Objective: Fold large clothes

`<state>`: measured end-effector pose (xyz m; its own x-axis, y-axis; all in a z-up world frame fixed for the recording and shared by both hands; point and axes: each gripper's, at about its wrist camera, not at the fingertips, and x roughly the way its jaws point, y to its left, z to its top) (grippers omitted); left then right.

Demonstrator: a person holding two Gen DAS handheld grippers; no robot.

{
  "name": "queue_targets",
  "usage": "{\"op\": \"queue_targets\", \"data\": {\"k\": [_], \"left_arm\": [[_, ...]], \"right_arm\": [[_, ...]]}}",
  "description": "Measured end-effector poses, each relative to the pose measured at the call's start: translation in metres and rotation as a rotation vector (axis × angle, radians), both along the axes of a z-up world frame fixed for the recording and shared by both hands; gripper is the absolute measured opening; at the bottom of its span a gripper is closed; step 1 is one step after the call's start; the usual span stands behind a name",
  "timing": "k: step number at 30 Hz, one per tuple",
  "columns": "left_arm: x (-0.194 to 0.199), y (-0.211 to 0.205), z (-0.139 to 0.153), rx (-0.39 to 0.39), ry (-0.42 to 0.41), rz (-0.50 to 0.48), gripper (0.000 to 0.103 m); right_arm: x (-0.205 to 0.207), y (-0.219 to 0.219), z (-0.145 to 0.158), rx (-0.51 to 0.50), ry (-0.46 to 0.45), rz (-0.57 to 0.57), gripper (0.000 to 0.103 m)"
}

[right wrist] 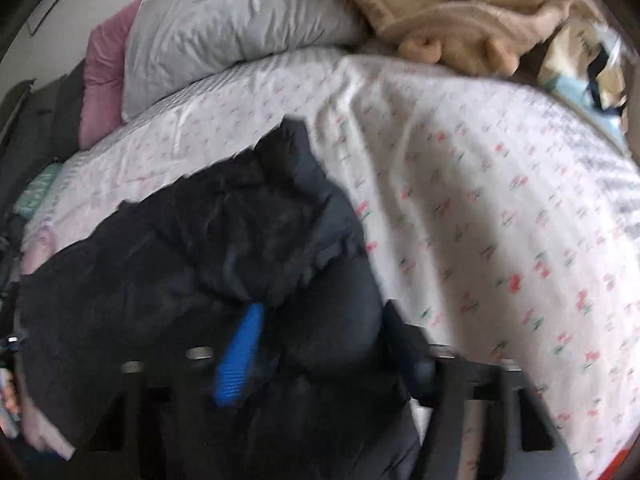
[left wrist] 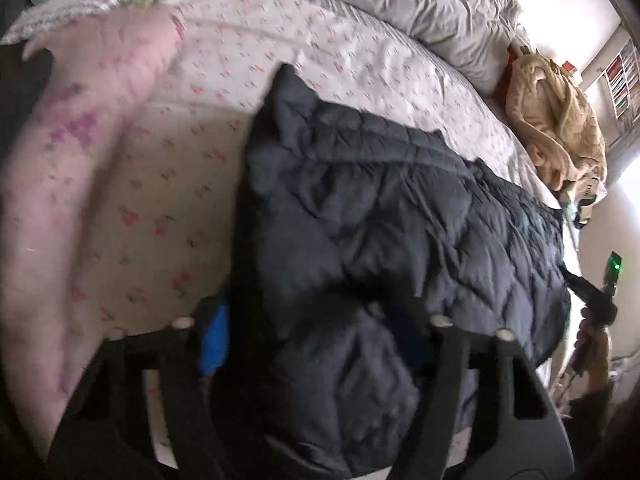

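- Left gripper [left wrist: 316, 344]: jaws part-way apart, a thick fold of the dark quilted jacket [left wrist: 400, 208] bunched between them; blue pad [left wrist: 214, 344] of one finger showing at the fold's left edge, opposite pad hidden under fabric. Clamped on the fold, as far as visible.
- Right gripper [right wrist: 324, 344]: jaws narrower, closed on another bunch of the same jacket; blue finger pad [right wrist: 240, 356] pressed against the cloth.
- Jacket: spread in a crumpled heap on the near part of the bed, both near edges lifted into the grippers, one corner pointing toward the pillows.
- Floral bedsheet [left wrist: 340, 60] beneath and around the jacket, wrinkled.
- Pink floral blanket [left wrist: 80, 128] left of the jacket, lying on the sheet.
- Farther back: grey pillow [left wrist: 432, 12] at the bed's head, pink pillow [right wrist: 106, 76] beside it.
- Tan fleece garment [left wrist: 560, 120] heaped beside the grey pillow, well apart from the jacket.
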<state>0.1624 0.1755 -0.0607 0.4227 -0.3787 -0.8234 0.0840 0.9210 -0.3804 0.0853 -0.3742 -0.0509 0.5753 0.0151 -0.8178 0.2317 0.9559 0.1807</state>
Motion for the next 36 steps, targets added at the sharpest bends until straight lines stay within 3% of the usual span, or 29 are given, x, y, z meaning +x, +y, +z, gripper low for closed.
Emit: {"op": "queue_targets", "data": {"k": [1,3,10,12,15,17,19,21,23,25,27,30,34,36], "left_arm": [[0.0,-0.003,0.005,-0.01,-0.021,0.001,0.033],[0.0,-0.006,0.016,-0.009,-0.071,0.021,0.01],[0.017,-0.006,0.069,-0.102,-0.33,0.128,0.005],[0.029,-0.007,0.066,-0.072,-0.351,0.161,0.005],[0.054,-0.015,0.033,0.034,-0.296,0.22,0.006],[0.068,-0.019,-0.001,0.114,-0.21,0.235,0.011],[0.073,-0.018,-0.019,0.166,-0.156,0.253,0.026],[0.07,-0.018,-0.009,0.195,-0.161,0.284,0.031],[0.063,-0.017,0.014,0.211,-0.205,0.32,0.043],[0.049,-0.023,0.039,0.195,-0.279,0.341,0.067],[0.034,-0.04,0.056,0.176,-0.348,0.314,0.073],[0.031,-0.084,0.059,0.17,-0.356,0.21,0.081],[0.037,-0.141,0.031,0.183,-0.283,0.06,0.081],[0.039,-0.156,0.014,0.195,-0.247,0.013,0.081]], "right_arm": [[-0.001,0.001,0.003,0.009,-0.01,0.003,0.023],[-0.004,0.003,0.015,0.023,-0.057,0.0,0.014],[0.003,0.006,0.052,0.001,-0.236,-0.068,0.01],[0.014,0.004,0.05,-0.009,-0.245,-0.11,0.01],[0.04,0.001,0.029,-0.062,-0.188,-0.169,0.01],[0.053,0.003,0.001,-0.132,-0.095,-0.203,0.013],[0.06,0.006,-0.017,-0.201,-0.025,-0.205,0.023],[0.061,0.011,-0.014,-0.256,-0.006,-0.216,0.028],[0.056,0.014,-0.001,-0.299,-0.003,-0.265,0.039],[0.047,0.023,0.018,-0.303,-0.066,-0.289,0.063],[0.041,0.04,0.034,-0.309,-0.128,-0.269,0.07],[0.044,0.092,0.049,-0.304,-0.193,-0.144,0.075],[0.063,0.159,0.03,-0.228,-0.15,0.08,0.078],[0.071,0.174,0.016,-0.223,-0.114,0.128,0.078]]}}
